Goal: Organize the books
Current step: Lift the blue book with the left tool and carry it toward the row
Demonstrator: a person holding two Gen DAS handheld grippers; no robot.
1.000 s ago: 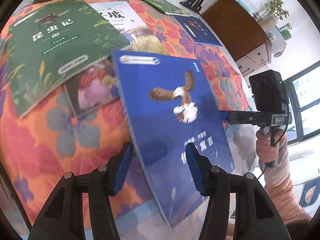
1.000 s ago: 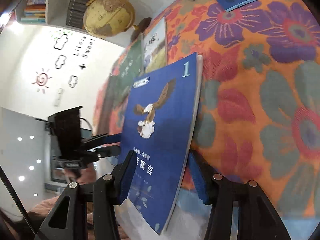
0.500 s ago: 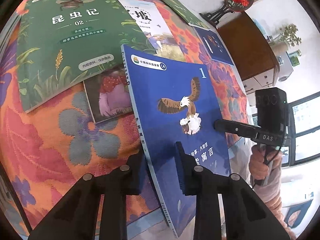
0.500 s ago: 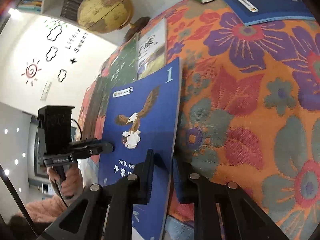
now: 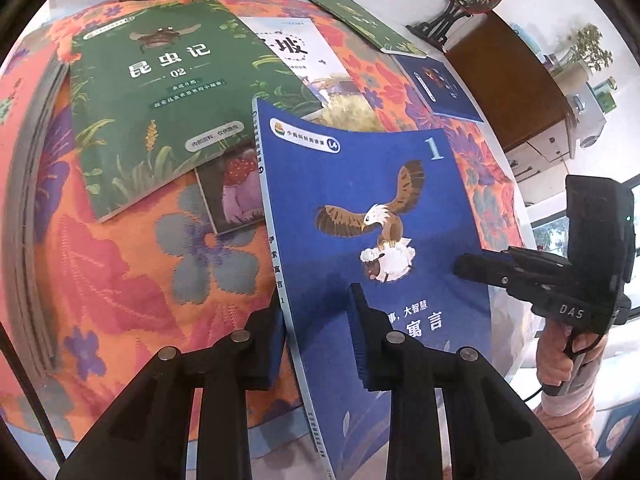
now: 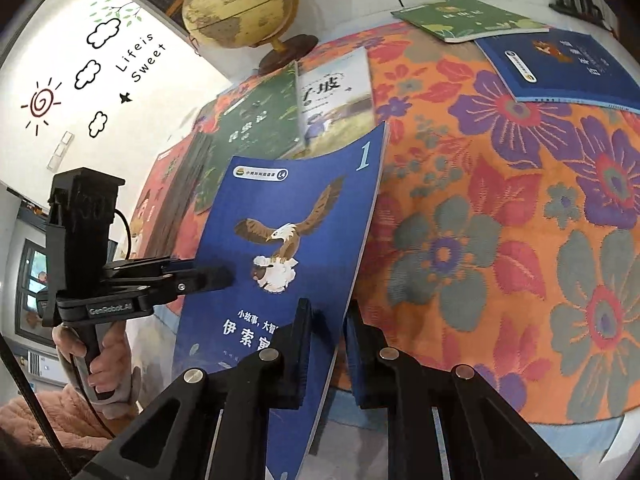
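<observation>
Books lie scattered on the flowered cloth of the table (image 5: 132,264), and the one in hand is the blue eagle book (image 5: 376,208). My left gripper (image 5: 316,336) has its jaws clamped on the spine edge, and my right gripper (image 6: 326,344) has its jaws clamped on the opposite long edge, so the book is carried between both and its near end stands out past the table edge. Just behind the eagle book lies the pile, with the green insect book (image 5: 168,92) on top. I judge the step is to bring the eagle book onto this pile. I should keep both grips equal so the soft cover does not bend, then lower it flat and square over the green cover. The small dark blue book (image 6: 560,68) waits well behind.
</observation>
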